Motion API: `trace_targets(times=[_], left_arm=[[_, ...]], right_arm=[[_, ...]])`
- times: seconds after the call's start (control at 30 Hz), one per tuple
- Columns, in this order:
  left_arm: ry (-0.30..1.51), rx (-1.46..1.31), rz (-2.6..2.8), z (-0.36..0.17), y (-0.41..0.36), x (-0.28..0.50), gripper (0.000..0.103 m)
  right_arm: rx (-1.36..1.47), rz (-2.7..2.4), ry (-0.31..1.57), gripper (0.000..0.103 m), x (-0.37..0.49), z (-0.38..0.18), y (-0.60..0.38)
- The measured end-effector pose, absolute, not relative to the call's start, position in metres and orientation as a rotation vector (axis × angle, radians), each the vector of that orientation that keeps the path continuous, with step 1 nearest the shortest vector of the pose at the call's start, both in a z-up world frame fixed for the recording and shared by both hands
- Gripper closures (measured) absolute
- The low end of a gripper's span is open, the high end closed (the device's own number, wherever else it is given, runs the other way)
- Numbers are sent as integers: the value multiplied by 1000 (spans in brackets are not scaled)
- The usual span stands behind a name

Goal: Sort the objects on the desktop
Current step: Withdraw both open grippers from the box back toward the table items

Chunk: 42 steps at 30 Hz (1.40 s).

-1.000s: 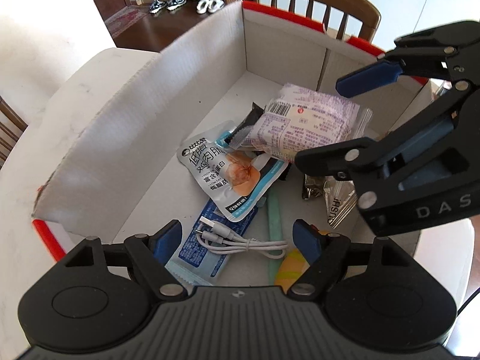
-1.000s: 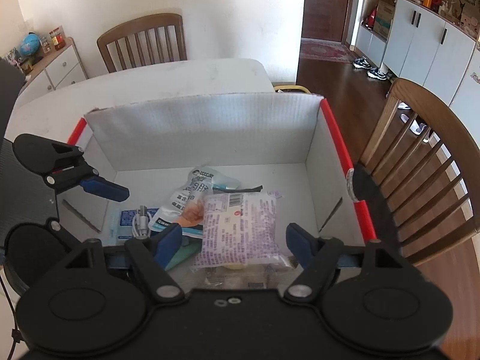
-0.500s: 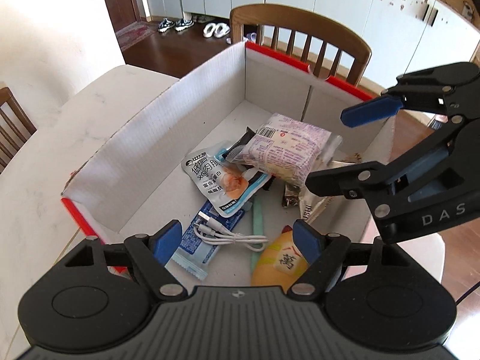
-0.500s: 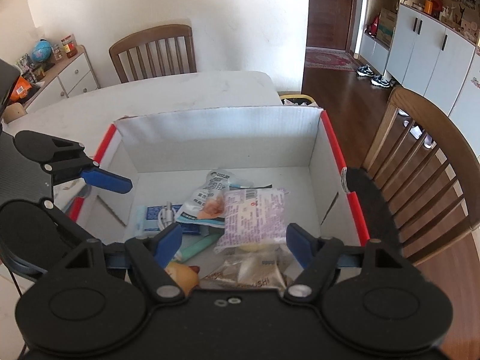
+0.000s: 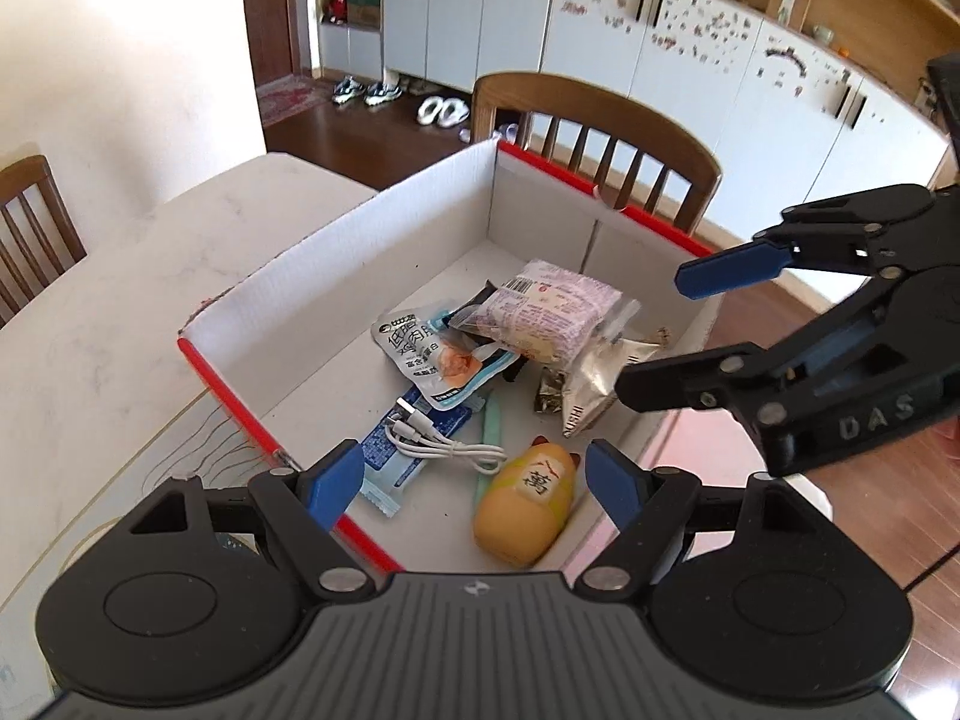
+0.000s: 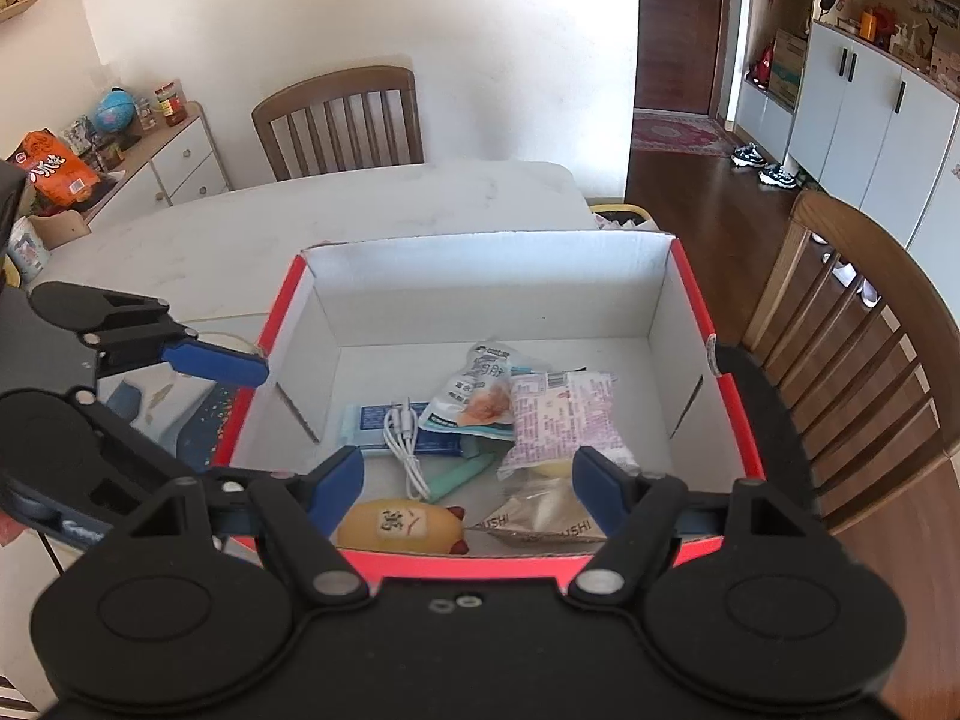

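Both the left gripper and the right gripper are held with jaws apart and empty above the near edge of the box. The yellow toy, the white cable and the snack packets are gathered inside it. Sorting is judged nearly finished; any next move calls for a check of the table beyond.

A pale marble-look round table fills the middle. At twelve o'clock a slatted brown wooden chair backs against a plain white wall. At three o'clock stands another wooden chair on dark wood flooring. Grey-white cupboards carry what may be stickers.
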<state>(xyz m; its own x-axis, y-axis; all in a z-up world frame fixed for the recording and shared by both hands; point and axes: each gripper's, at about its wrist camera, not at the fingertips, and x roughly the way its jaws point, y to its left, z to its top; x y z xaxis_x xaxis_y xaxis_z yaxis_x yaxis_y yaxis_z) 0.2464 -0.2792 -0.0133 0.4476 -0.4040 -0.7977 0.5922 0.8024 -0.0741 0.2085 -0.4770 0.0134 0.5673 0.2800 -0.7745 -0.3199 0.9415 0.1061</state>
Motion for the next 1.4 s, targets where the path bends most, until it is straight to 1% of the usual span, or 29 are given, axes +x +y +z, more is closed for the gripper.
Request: trace_targets(times=[0.4,0.57,0.73,0.77,0.8,0.9,0.93,0.97,1.0,1.4], left_arm=[[820,156,-623,6,-241,208,22],[811,135,-624,8,-223,193,22],[806,114,-624,8,-204,183,20],[803,105,-623,8,-201,182,19],[802,96,-623,7,-196,181,15],[811,66,-624,4,-183,178,13],[814,59,-624,3,-179,177,11],[814,53,-623,2,-176,176,9],[813,47,-624,1,-172,175,1],[796,-39,-544,-7,-107,157,0]], right_arm=[[-54,365,851,24,180,31,-454],[-46,363,840,23,170,35,-442],[-29,359,840,22,164,35,-433],[-27,357,840,22,163,35,-430],[-24,355,839,22,162,35,-428],[-24,347,836,22,160,34,-420],[-24,345,836,21,159,34,-418],[-21,345,837,21,158,34,-415],[-19,347,837,21,157,33,-412],[-38,354,817,21,152,23,-360]])
